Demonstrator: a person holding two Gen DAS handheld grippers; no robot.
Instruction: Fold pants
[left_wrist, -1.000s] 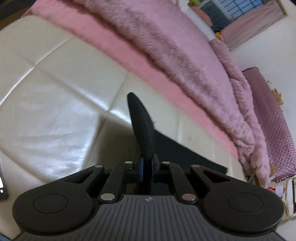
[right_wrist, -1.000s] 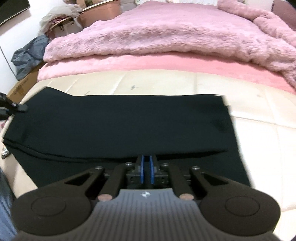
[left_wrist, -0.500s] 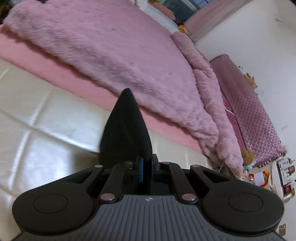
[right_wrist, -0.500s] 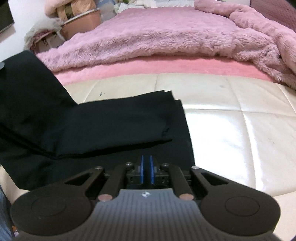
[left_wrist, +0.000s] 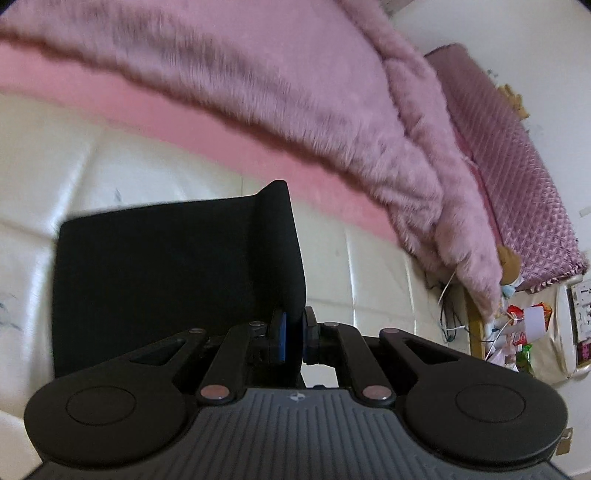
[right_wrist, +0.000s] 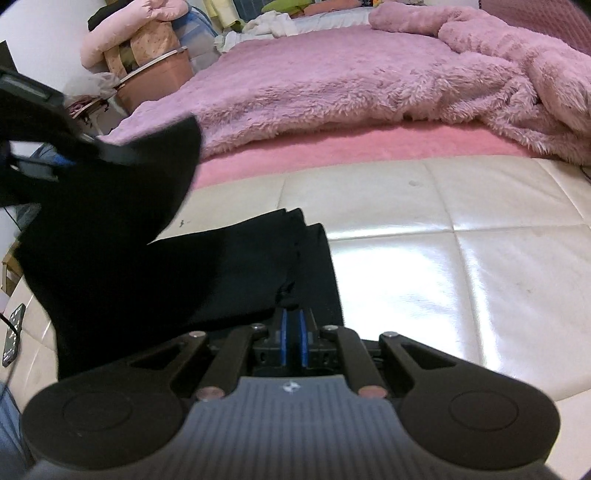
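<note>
The black pants (right_wrist: 207, 273) lie on a cream leather bench (right_wrist: 443, 266), partly folded. My left gripper (left_wrist: 292, 334) is shut on one end of the pants (left_wrist: 177, 266) and holds that flap raised over the rest of the cloth. In the right wrist view the left gripper (right_wrist: 48, 155) shows at the upper left with the lifted flap hanging from it. My right gripper (right_wrist: 291, 336) has its blue pads close together at the pants' near edge; the cloth runs under the pads, and a grip cannot be made out.
A fluffy pink blanket (right_wrist: 351, 81) covers the bed behind the bench. A remote control (right_wrist: 13, 334) lies at the bench's left edge. Boxes and bags (right_wrist: 147, 62) stand at the far left. Cluttered items (left_wrist: 517, 332) sit on the floor at the right.
My left gripper has carried the lifted pants end across toward the right gripper's side, folding it over the flat part. The flat part looks shorter. The right gripper has stayed at the near edge.
</note>
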